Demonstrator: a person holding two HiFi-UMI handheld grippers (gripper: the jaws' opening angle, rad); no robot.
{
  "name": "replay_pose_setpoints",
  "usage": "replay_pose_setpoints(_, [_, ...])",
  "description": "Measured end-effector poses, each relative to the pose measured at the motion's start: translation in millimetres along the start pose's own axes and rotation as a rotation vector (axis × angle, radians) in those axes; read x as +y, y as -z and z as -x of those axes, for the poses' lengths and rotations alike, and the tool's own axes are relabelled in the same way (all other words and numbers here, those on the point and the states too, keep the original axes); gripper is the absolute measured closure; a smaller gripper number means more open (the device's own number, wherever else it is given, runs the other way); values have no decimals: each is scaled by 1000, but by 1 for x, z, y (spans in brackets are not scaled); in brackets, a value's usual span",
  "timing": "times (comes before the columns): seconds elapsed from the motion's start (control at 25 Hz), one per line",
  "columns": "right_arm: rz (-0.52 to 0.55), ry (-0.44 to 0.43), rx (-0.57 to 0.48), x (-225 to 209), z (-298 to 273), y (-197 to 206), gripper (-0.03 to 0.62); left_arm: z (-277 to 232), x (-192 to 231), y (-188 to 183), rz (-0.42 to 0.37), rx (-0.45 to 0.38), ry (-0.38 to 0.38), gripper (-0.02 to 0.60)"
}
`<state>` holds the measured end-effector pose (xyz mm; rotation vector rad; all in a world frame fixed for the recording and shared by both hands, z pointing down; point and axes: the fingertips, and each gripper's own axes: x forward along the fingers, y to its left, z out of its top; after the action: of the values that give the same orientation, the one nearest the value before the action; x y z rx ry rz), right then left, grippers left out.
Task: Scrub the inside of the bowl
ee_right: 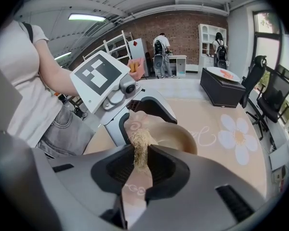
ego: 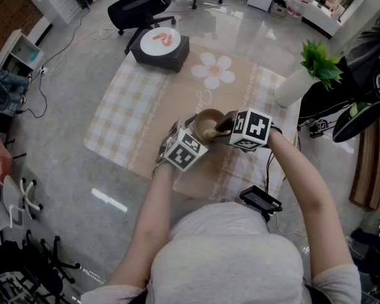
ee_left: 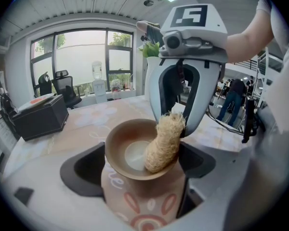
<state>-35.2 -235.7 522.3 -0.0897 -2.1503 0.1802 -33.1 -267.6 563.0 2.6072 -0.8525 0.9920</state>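
Note:
A brown bowl [ego: 207,123] with a patterned outer wall is held over the checked cloth [ego: 133,113]. My left gripper [ego: 191,135] is shut on it, jaws clamping its sides. In the left gripper view the bowl [ee_left: 130,150] sits between my left gripper [ee_left: 140,170] jaws, mouth facing up and away. A pale fibrous scrubber [ee_left: 164,139] rests over the rim and against the inner wall. My right gripper [ee_left: 177,123] is shut on its upper end. The right gripper view shows the right gripper [ee_right: 141,163] pinching the scrubber [ee_right: 140,147], with the bowl [ee_right: 179,136] and left gripper [ee_right: 135,119] beyond.
A black box topped by a white plate [ego: 159,48] stands at the cloth's far left corner. A white vase with a green plant [ego: 299,80] is at the right edge. A black device [ego: 261,199] lies near my body. Office chairs [ego: 139,5] stand behind.

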Motion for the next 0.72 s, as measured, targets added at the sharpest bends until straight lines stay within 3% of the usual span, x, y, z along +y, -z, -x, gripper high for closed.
replay_pose_setpoints(0.48, [58, 0, 9, -6, -12, -22, 514, 0, -1, 0, -1, 6, -4, 118])
replay_pose_setpoints(0.72, [10, 83, -16, -22, -17, -28, 514, -1, 0, 0, 1, 5, -1, 118])
